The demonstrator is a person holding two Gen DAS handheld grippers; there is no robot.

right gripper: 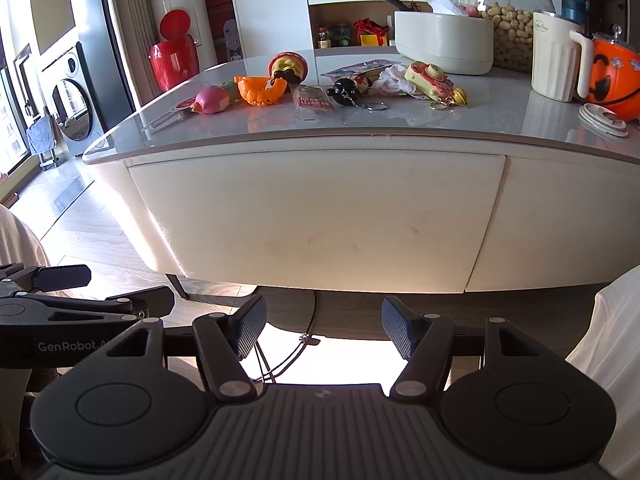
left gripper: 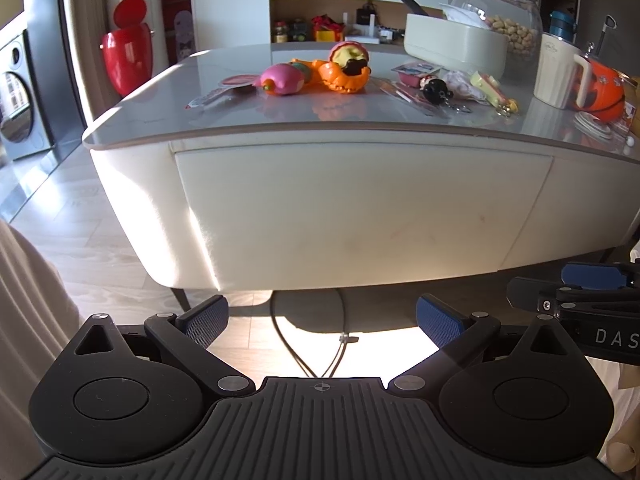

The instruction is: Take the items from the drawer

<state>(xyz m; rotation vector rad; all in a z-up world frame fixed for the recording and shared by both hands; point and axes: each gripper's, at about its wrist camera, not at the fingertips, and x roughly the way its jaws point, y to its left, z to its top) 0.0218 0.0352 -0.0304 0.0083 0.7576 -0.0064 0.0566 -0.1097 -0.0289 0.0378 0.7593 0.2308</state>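
A white drawer front [left gripper: 360, 212] [right gripper: 316, 216] sits closed under the grey tabletop [left gripper: 160, 108] [right gripper: 460, 128], so its contents are hidden. My left gripper [left gripper: 322, 320] is open and empty, held low in front of the drawer and apart from it. My right gripper [right gripper: 323, 326] is also open and empty, at about the same height before the drawer. Each gripper shows at the other view's edge: the right gripper [left gripper: 580, 292] at the right, the left gripper [right gripper: 72, 300] at the left. Small toys lie on the tabletop: a pink toy [left gripper: 282, 79] [right gripper: 211, 101], an orange pumpkin piece [left gripper: 344, 76] [right gripper: 260, 89], a black keychain figure [left gripper: 436, 90] [right gripper: 345, 92].
On the table's back right stand a white box [left gripper: 452, 46] [right gripper: 444, 42], a glass jar of peanuts [left gripper: 508, 20] [right gripper: 508, 20], a white jug [left gripper: 560, 68] [right gripper: 556, 60] and an orange pumpkin bucket [left gripper: 602, 88] [right gripper: 616, 80]. A red bin [left gripper: 128, 48] [right gripper: 174, 52] and a washing machine [right gripper: 76, 100] stand at the left. Cables [left gripper: 316, 344] hang under the table.
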